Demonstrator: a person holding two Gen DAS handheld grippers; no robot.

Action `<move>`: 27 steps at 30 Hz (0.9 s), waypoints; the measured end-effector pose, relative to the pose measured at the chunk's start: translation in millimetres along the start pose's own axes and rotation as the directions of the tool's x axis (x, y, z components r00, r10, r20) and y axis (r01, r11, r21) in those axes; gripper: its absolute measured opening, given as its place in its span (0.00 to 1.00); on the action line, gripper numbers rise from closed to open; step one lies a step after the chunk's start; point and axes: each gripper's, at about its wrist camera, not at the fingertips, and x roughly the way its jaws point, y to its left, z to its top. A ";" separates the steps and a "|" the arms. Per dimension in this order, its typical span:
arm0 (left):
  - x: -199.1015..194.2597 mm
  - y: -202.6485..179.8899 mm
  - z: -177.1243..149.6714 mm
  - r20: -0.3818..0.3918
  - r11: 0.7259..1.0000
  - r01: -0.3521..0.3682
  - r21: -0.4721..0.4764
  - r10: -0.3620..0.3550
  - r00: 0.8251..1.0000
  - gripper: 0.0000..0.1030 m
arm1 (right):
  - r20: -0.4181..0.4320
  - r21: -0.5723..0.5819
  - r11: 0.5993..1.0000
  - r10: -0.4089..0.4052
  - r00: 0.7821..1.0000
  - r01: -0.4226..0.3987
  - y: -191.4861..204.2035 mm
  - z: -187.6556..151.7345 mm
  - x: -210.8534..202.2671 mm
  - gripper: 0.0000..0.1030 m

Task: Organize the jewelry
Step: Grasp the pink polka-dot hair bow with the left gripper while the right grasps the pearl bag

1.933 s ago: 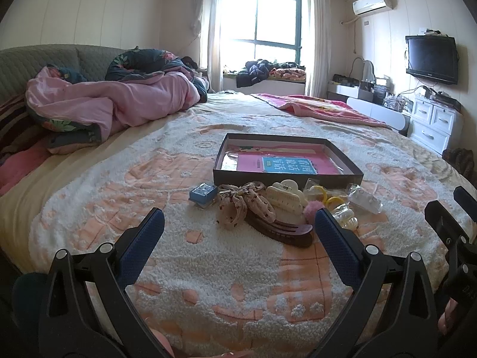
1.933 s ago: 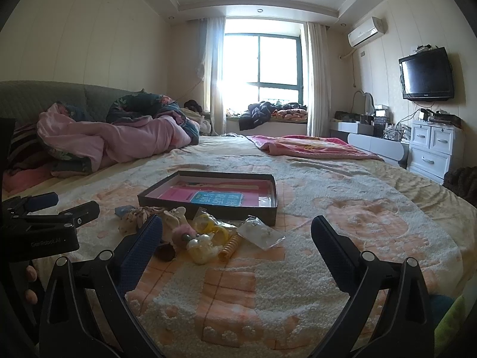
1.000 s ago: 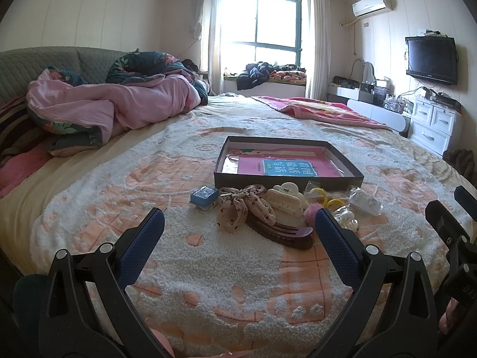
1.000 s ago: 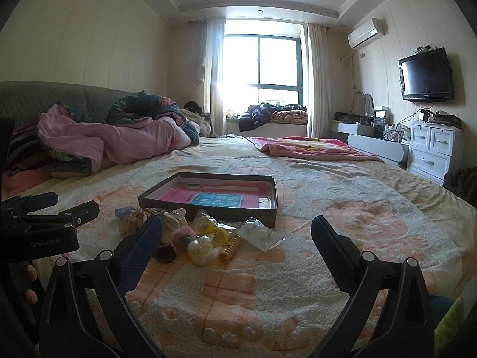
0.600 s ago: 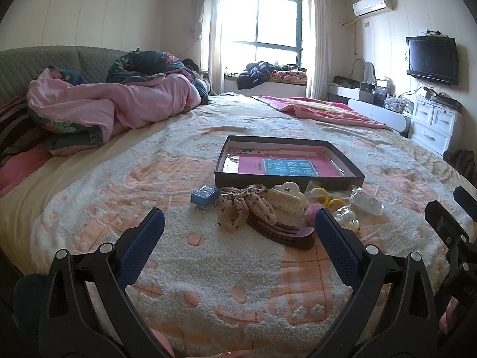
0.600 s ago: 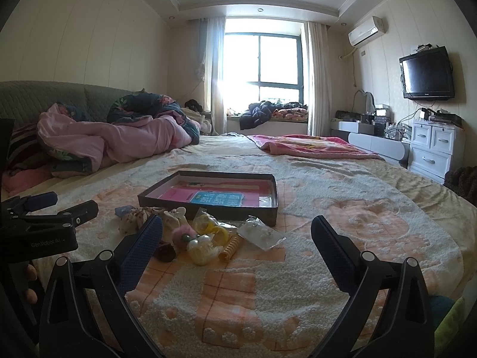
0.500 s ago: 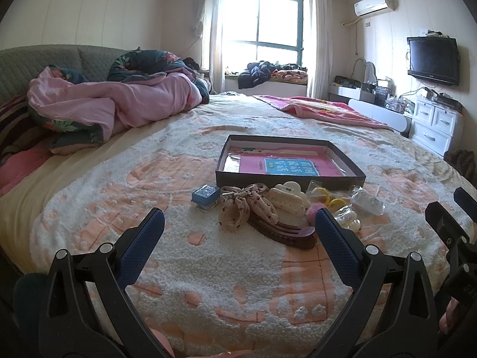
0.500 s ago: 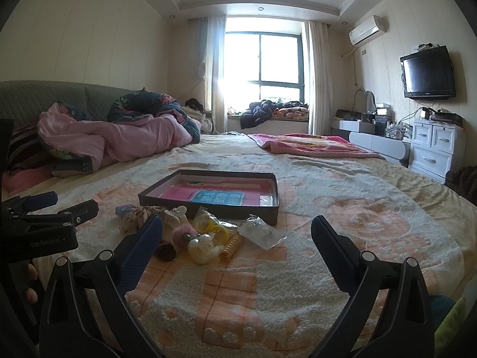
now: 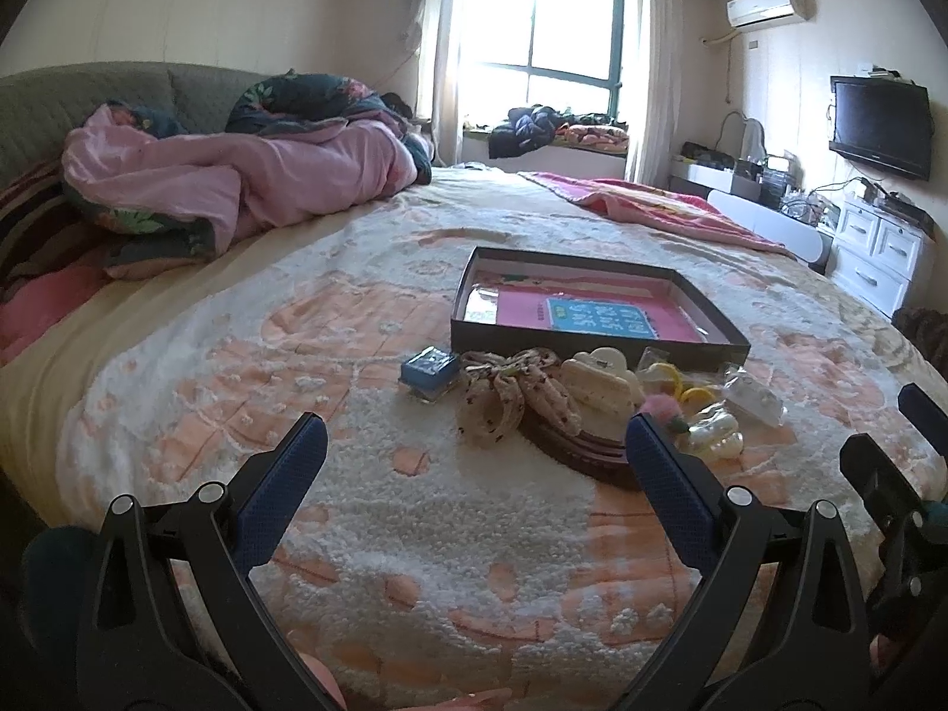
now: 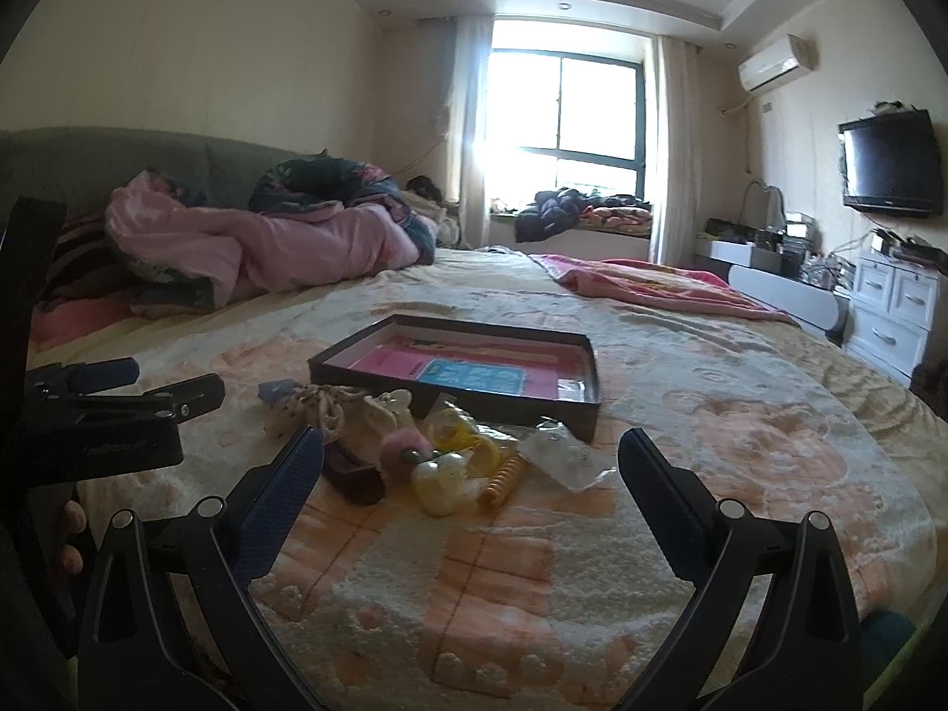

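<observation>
A shallow dark box (image 9: 592, 342) (image 10: 577, 422) with a pink lining lies on the bed. In front of it is a heap of hair accessories: a small blue box (image 9: 428, 368), a dotted scrunchie (image 9: 503, 394), a cream claw clip (image 9: 598, 384), a dark brown clip (image 9: 575, 449) (image 10: 352, 474), a pink pompom (image 10: 403, 449), yellow rings (image 10: 468, 444), a clear bag (image 10: 563, 457). My left gripper (image 9: 474, 450) is open and empty, just short of the heap. My right gripper (image 10: 471, 462) is open and empty, just short of the heap from the right.
The bed has a cream and orange cover (image 9: 415, 533). A pink duvet (image 9: 237, 183) is bunched at the back left and a pink blanket (image 9: 640, 207) lies at the back right. White drawers (image 9: 877, 249) and a wall TV (image 9: 880, 124) stand at the right.
Both grippers have edged slightly closer to the heap, which now sits a little lower in both views. Both stay open and empty.
</observation>
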 end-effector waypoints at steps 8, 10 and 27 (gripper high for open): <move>16.2 16.4 0.8 -0.064 0.998 -0.021 -0.053 0.018 0.998 0.90 | -0.074 -0.046 0.998 0.042 0.996 -0.046 9.9 5.4 28.2 0.94; 21.9 22.1 2.2 -0.081 0.998 -0.017 -0.064 0.012 0.997 0.90 | -0.094 -0.058 0.997 0.052 0.994 -0.057 11.5 5.3 34.8 0.94; 82.2 26.3 20.5 -0.228 0.998 0.052 -0.045 -0.061 0.972 0.90 | -0.260 -0.156 0.980 0.078 0.962 -0.122 15.3 0.3 92.4 0.80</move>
